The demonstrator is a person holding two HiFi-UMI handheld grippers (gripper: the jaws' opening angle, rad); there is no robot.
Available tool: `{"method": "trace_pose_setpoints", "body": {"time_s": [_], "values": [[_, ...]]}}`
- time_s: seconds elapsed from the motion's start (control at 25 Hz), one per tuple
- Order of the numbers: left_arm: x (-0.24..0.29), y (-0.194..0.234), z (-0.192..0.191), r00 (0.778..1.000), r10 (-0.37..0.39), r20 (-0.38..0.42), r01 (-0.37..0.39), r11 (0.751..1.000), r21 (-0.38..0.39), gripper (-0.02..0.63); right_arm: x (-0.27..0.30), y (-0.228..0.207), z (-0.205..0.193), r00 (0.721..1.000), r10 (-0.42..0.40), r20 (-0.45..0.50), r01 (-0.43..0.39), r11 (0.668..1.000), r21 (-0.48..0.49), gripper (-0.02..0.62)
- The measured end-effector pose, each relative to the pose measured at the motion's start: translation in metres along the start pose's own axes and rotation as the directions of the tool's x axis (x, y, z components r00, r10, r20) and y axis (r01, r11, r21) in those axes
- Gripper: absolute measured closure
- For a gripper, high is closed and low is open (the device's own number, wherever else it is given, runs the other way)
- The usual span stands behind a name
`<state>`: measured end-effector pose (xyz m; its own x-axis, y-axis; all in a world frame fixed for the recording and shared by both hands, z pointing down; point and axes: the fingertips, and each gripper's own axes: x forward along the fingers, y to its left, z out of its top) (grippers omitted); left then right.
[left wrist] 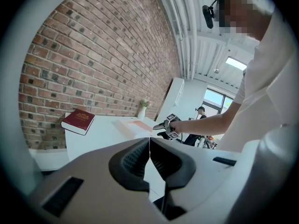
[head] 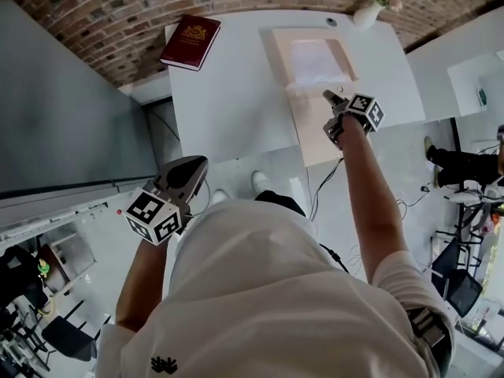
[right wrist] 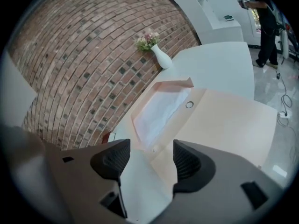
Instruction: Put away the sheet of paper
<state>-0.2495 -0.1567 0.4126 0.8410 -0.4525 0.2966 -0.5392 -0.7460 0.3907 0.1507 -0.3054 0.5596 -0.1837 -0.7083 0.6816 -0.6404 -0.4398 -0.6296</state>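
A white sheet of paper (head: 315, 60) (right wrist: 159, 111) lies inside an open beige folder (head: 313, 132) (right wrist: 224, 125) on the white table (head: 228, 109). The folder's flap is folded down toward the near table edge and carries a round snap (right wrist: 189, 105). My right gripper (head: 331, 101) (right wrist: 150, 160) hovers open just above the folder's near edge, with nothing between its jaws. My left gripper (head: 197, 164) (left wrist: 149, 148) is shut and empty, held back off the table at the near left.
A dark red book (head: 190, 42) (left wrist: 78, 120) lies at the table's far left corner. At the far right stands a white vase with flowers (head: 368, 10) (right wrist: 161, 57). A brick wall runs behind the table. Cables lie on the floor to the right.
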Motion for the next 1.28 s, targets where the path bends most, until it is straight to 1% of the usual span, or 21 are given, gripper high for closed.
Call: {"method": "trace_pose_setpoints", "body": {"time_s": [0.2,0.28,0.36,0.4,0.44,0.48,0.52,0.56,0.6,0.64,0.76,0.92,1.08,1.28], "values": [[-0.018,-0.005,-0.008,1.000,-0.013,0.014,0.013,1.000,0.002,0.583,-0.035,0.021,-0.037,0.998,0.065,0.001,-0.065,0.996,-0.068,0.299],[-0.021,-0.008,-0.012,1.000,-0.026,0.014,0.026,1.000,0.004,0.583,-0.052,0.027,-0.052,0.997,0.079,0.003,-0.078,0.990,-0.118,0.301],[-0.023,-0.011,-0.016,0.999,-0.041,0.004,0.041,0.999,0.008,0.583,-0.067,0.032,-0.068,0.997,0.075,-0.002,-0.074,0.980,-0.186,0.309],[-0.022,-0.013,-0.018,0.999,-0.048,-0.003,0.048,0.999,0.011,0.583,-0.075,0.033,-0.076,0.998,0.069,-0.003,-0.068,0.973,-0.220,0.366],[-0.021,-0.016,-0.020,0.998,-0.056,-0.010,0.056,0.998,0.013,0.583,-0.084,0.034,-0.083,0.998,0.063,-0.002,-0.062,0.966,-0.252,0.478],[-0.020,-0.018,-0.022,0.998,-0.064,-0.016,0.064,0.998,0.016,0.583,-0.093,0.033,-0.090,0.998,0.059,-0.001,-0.057,0.957,-0.284,0.513],[-0.018,-0.022,-0.024,0.997,-0.071,-0.022,0.071,0.997,0.019,0.583,-0.101,0.033,-0.097,0.998,0.058,-0.004,-0.057,0.948,-0.314,0.535],[-0.017,-0.024,-0.025,0.997,-0.075,-0.027,0.076,0.997,0.024,0.583,-0.109,0.032,-0.104,0.998,0.061,-0.013,-0.062,0.939,-0.339,0.553],[-0.015,-0.027,-0.025,0.997,-0.077,-0.032,0.077,0.997,0.028,0.583,-0.115,0.032,-0.111,0.997,0.067,-0.027,-0.072,0.928,-0.365,0.557],[-0.013,-0.030,-0.025,0.997,-0.075,-0.035,0.077,0.997,0.033,0.583,-0.121,0.029,-0.118,0.996,0.072,-0.045,-0.084,0.913,-0.399,0.561],[-0.008,-0.043,-0.024,0.997,-0.064,-0.046,0.066,0.997,0.048,0.583,-0.137,0.024,-0.137,0.988,0.105,-0.111,-0.147,0.851,-0.504,0.566],[0.013,-0.070,-0.026,0.996,-0.053,-0.074,0.058,0.997,0.060,0.583,-0.167,0.019,-0.153,0.972,0.154,-0.175,-0.229,0.774,-0.591,0.566],[0.054,-0.119,-0.024,0.996,-0.066,-0.065,0.070,0.996,0.063,0.584,-0.204,-0.002,-0.151,0.963,0.181,-0.201,-0.270,0.697,-0.664,0.566],[0.102,-0.187,-0.029,0.994,-0.084,-0.074,0.091,0.992,0.089,0.584,-0.244,-0.036,-0.148,0.947,0.204,-0.249,-0.322,0.620,-0.716,0.566]]}}
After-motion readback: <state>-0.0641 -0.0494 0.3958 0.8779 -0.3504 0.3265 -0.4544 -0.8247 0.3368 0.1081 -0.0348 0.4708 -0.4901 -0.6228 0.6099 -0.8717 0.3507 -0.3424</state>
